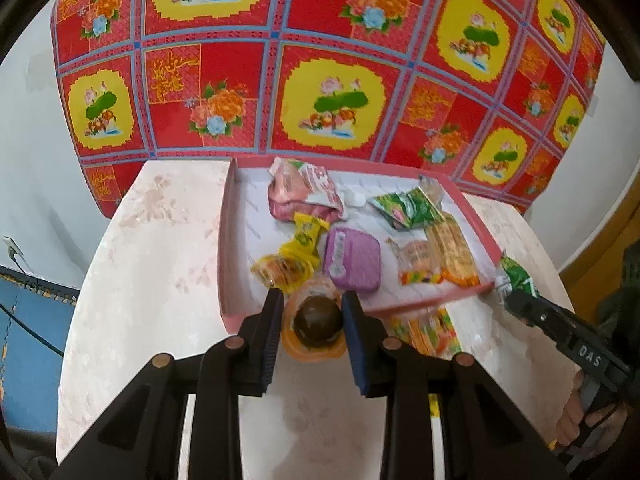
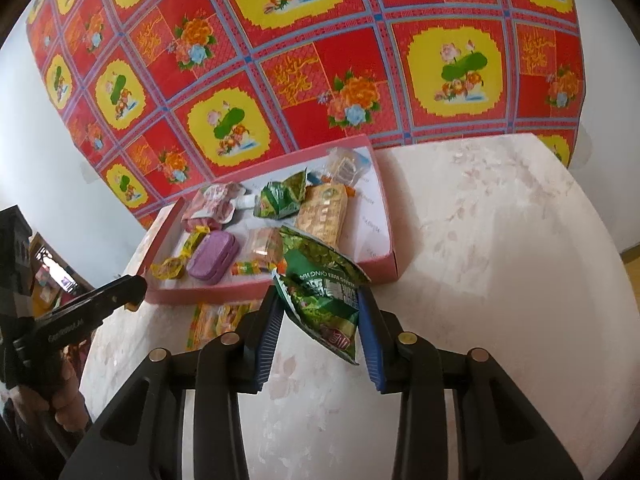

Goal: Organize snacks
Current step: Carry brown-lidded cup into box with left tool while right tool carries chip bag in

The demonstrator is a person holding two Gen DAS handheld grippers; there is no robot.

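Note:
A pink tray point(image 1: 226, 240) on the pale table holds several snacks: a pink packet point(image 1: 304, 196), yellow candies point(image 1: 296, 256), a purple case point(image 1: 352, 260), a green packet point(image 1: 412, 206) and orange wafers point(image 1: 448, 252). My left gripper point(image 1: 310, 320) is shut on an orange jelly cup with a dark ball point(image 1: 316, 326), just above the tray's near edge. My right gripper point(image 2: 322, 316) is shut on a green snack bag point(image 2: 324, 288) near the tray's front wall point(image 2: 240, 290); the bag also shows in the left wrist view point(image 1: 516, 278).
An orange-yellow packet point(image 1: 424, 332) lies on the table point(image 2: 500, 260) before the tray, also in the right wrist view point(image 2: 216, 318). A red floral cloth point(image 1: 320, 60) hangs behind. The table's right side is bare marble.

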